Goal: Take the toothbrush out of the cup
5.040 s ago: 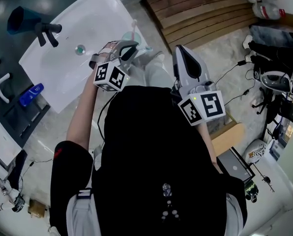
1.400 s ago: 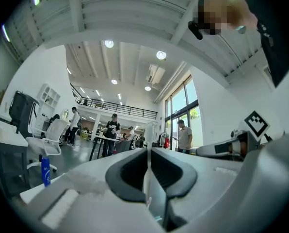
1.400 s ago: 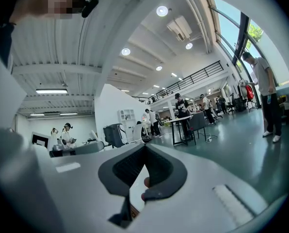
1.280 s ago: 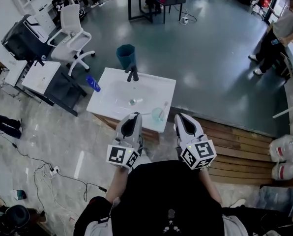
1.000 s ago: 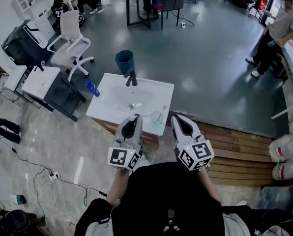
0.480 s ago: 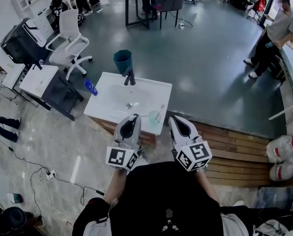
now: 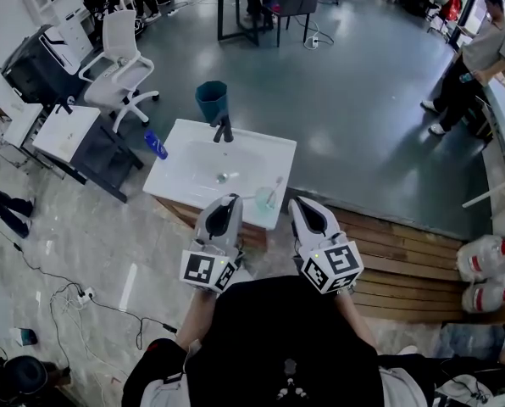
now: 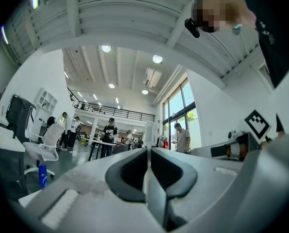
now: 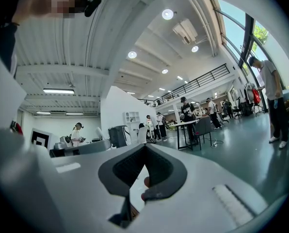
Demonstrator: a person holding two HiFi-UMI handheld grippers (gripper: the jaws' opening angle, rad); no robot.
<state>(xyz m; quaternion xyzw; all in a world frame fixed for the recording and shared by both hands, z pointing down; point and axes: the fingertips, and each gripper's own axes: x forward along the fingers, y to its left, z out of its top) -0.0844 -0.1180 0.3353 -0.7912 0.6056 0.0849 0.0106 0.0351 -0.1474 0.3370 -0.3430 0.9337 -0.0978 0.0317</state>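
In the head view a pale translucent cup [image 7: 266, 199] stands on the near right corner of a white washbasin [image 7: 185, 181]. A light toothbrush [image 7: 275, 187] leans out of the cup. My left gripper [image 7: 229, 200] is held shut and empty just short of the basin's near edge, left of the cup. On the other side, my right gripper [image 7: 296, 203] is also shut and empty, right of the cup and clear of it. Both gripper views look out level across the hall; neither shows the cup or the basin.
A black tap [image 7: 224, 129] stands at the basin's far edge, with a teal bin [image 7: 211, 100] behind it. A blue bottle [image 7: 155, 144] lies on a dark stand to the left. Wooden steps [image 7: 405, 261] run to the right. Office chairs [image 7: 121, 53] and standing people [image 7: 477, 53] are farther off.
Five seconds ago I was bent over the basin with the left gripper at the cup; now I stand back with both grippers short of it. Over the last second little has moved.
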